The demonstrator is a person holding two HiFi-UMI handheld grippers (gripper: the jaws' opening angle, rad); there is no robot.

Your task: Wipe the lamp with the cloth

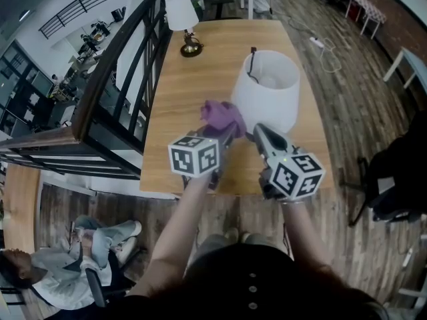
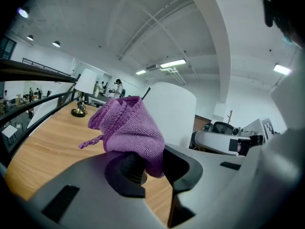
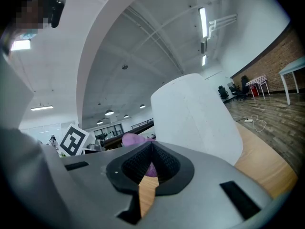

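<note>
At the left, the left gripper (image 1: 222, 137) is clenched on the purple cloth (image 1: 223, 115). Its own view shows both jaws pinching the cloth's lower fold (image 2: 127, 128), with the rest bunched up above the tips. Just ahead and to the right of that bunch stands the lamp (image 1: 267, 89), upright on the table (image 1: 173, 92). Its wide white shade has its open top toward the head camera, and its base is hidden. The cloth sits close against the shade's near left wall; whether it touches cannot be told. The shade's axis runs straight up, so the wipe probably means pushing the cloth rightward and forward onto that wall, then sweeping around or up it. Further right, the right gripper (image 1: 261, 133) is closed on nothing, jaws pressed together at the tips, pointing at the shade's near side. Both grippers are close to the lamp, but the left one carries the cloth and looks set to do the wiping.
</note>
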